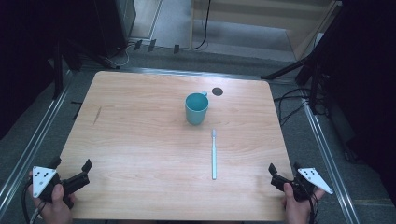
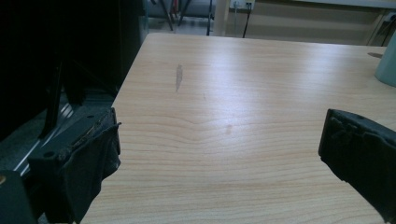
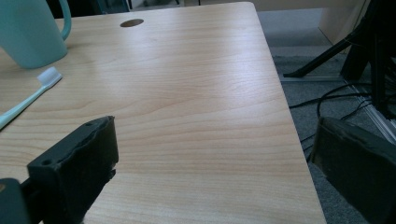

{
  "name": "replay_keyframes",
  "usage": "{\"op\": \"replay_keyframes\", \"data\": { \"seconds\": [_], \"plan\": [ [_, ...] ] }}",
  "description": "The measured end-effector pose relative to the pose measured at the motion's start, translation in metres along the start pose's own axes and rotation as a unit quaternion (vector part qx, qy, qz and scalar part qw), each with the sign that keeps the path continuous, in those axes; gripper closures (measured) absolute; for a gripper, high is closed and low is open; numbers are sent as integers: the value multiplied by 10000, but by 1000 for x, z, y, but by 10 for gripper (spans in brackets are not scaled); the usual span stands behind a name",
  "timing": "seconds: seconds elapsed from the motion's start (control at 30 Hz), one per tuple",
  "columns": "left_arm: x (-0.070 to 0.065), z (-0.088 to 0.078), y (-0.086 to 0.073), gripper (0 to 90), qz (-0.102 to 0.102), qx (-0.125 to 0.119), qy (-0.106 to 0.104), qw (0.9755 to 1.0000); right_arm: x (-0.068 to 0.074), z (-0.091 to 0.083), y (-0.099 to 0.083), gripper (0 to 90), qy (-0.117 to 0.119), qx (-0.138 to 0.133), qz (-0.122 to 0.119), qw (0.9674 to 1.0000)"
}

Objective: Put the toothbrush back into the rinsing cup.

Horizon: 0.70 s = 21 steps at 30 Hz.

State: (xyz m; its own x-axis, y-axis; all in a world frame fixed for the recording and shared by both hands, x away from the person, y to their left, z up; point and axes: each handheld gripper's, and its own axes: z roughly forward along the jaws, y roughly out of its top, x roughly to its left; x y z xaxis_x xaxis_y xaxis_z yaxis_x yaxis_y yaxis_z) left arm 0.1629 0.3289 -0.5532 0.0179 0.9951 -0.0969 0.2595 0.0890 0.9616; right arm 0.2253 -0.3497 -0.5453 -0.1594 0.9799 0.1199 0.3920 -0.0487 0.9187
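A teal mug (image 1: 196, 108) stands upright past the middle of the wooden table (image 1: 140, 140), its handle turned to the far right. A pale green toothbrush (image 1: 214, 154) with white bristles lies just in front of it, head toward the mug. My left gripper (image 1: 70, 167) is held open at the table's near left corner, far from both. At the near right corner my right gripper (image 1: 284, 169) is open too, nothing between its jaws. The right gripper view has the mug (image 3: 30, 32) and the toothbrush head (image 3: 48, 76) at its upper left. The mug's edge (image 2: 387, 65) shows in the left gripper view.
A round dark hole (image 1: 217, 91) sits in the tabletop right of the mug. A dark scuff (image 1: 97, 115) marks the wood at the left. Black stand legs and cables (image 1: 299, 93) lie on the floor beyond the right edge. Metal rails (image 1: 28, 144) run along both sides.
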Motion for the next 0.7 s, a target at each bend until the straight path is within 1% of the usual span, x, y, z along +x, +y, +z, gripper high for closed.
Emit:
{"op": "replay_keyframes", "data": {
  "seconds": [0.07, 0.1, 0.13, 0.17, 0.2, 0.33, 0.37, 0.4, 0.47, 0.53, 0.7],
  "plan": [
    [0, 0, 0, 0, 4, -6, 0, 10000, 0, 0, 0, 59, -69, 15, 42, 10000],
    [0, 0, 0, 0, 3, -7, -2, 10000, 0, 0, 0, 59, -69, 15, 42, 10000],
    [0, 0, 0, 0, -8, -19, -5, 10000, 0, 1, 0, 92, -84, 36, 59, 9999],
    [0, 0, 0, 0, -8, -19, -5, 10000, 0, 1, 0, 92, -84, 36, 59, 9999],
    [0, 0, 0, 0, -12, -19, -8, 10000, 0, 1, 0, 122, -96, 33, 59, 9999],
    [0, -1, 0, 0, 5, -19, -5, 10000, 0, 1, 0, 121, -113, 30, 62, 9999],
    [0, -1, 0, 0, 14, -22, -1, 10000, 0, 1, 0, 121, -149, 19, 68, 9999],
    [0, -1, 0, 0, 41, -9, 10, 10000, 1, 0, 0, 122, -219, -7, 21, 9998],
    [-1, -1, 0, 0, 53, -14, 8, 10000, 2, 0, 0, 121, -249, -22, -57, 9997],
    [-1, -1, 0, 0, 74, -23, 8, 10000, 4, 0, 0, 122, -420, -26, -100, 9991],
    [-2, -1, 0, 0, 88, -25, 3, 10000, 6, 1, 0, 122, -527, 34, -123, 9985]
  ]
}}
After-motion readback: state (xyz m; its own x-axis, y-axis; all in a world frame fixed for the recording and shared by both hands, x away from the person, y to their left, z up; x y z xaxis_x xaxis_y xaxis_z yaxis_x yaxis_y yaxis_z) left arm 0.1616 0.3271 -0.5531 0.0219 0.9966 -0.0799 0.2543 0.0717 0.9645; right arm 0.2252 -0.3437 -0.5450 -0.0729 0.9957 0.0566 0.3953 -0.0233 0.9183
